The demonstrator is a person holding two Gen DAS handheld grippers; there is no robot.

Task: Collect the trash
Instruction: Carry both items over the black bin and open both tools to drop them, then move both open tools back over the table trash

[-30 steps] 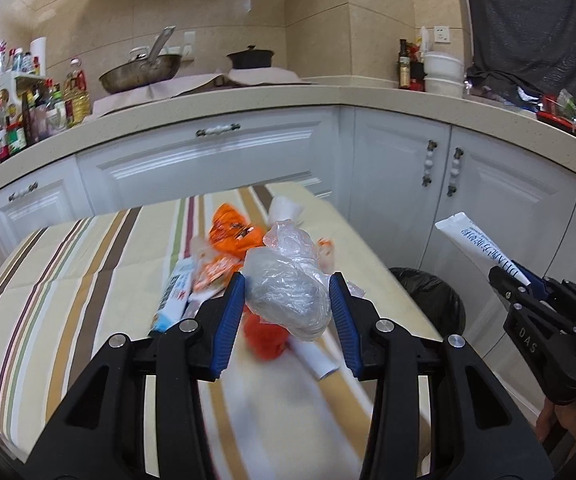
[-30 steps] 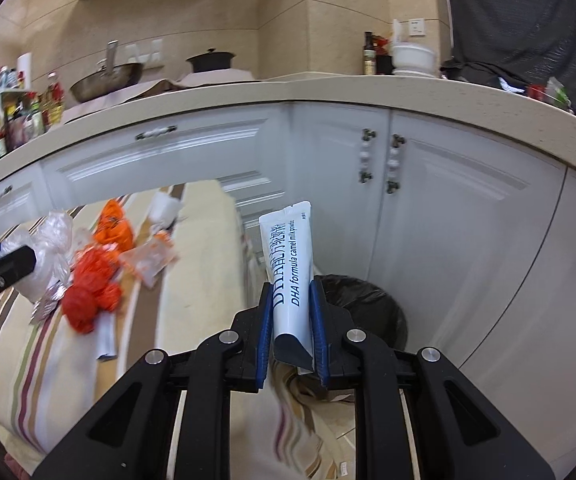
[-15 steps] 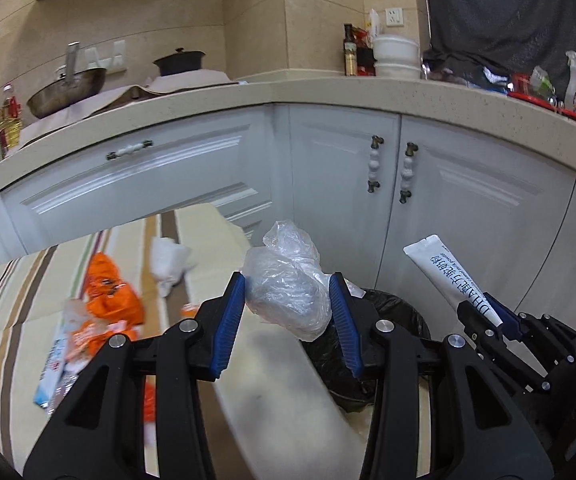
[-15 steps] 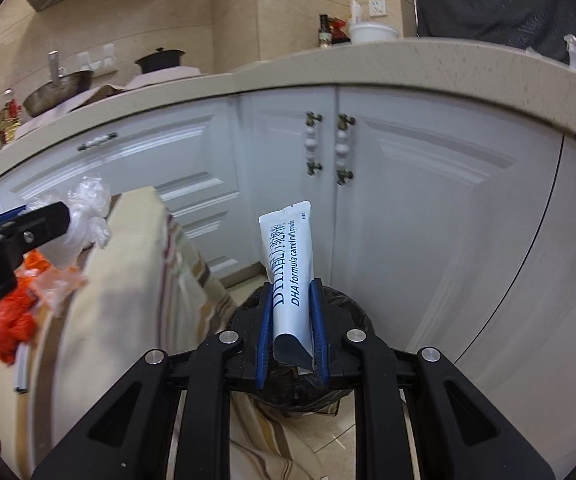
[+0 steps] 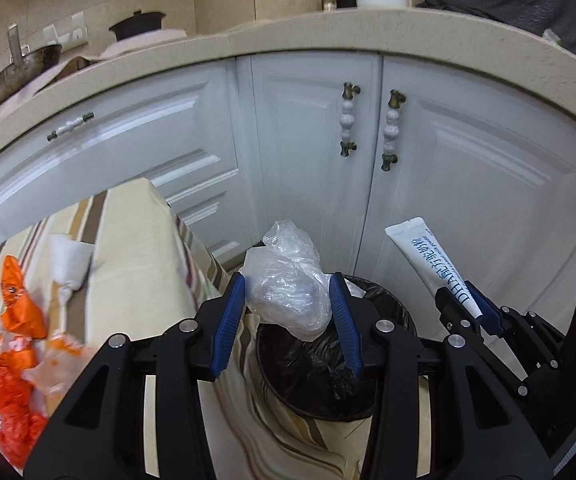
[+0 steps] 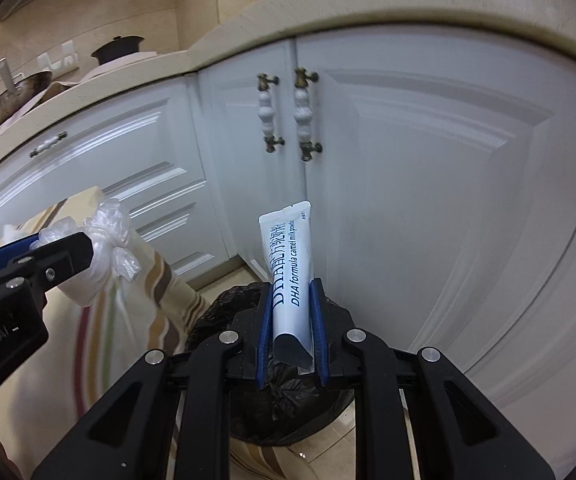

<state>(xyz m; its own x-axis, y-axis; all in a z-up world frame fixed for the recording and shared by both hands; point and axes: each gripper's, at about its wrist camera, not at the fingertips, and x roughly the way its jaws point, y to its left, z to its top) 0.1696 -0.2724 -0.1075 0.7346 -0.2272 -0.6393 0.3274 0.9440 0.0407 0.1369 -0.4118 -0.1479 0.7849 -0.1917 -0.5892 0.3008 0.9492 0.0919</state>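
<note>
Both loads have swung off the striped bench (image 5: pixel 136 264) over the black-lined round bin (image 5: pixel 391 312): left tongs (image 5: pixel 288 300) clench the crumpled clear plastic bag (image 5: pixel 288 288), right tongs (image 6: pixel 292 312) the white printed sachet (image 6: pixel 289 264), ready to drop.

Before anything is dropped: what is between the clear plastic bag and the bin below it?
Nothing; in the left wrist view the plastic bag hangs over the open bin.

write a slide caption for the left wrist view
Left hand-held gripper carries a crumpled clear plastic bag above the black-lined trash bin.

Clear crumpled bag (image 5: pixel 288 284), white blue-lettered sachet (image 6: pixel 289 264), black-lined bin (image 5: pixel 311 376), striped beige tablecloth (image 5: pixel 136 264).
</note>
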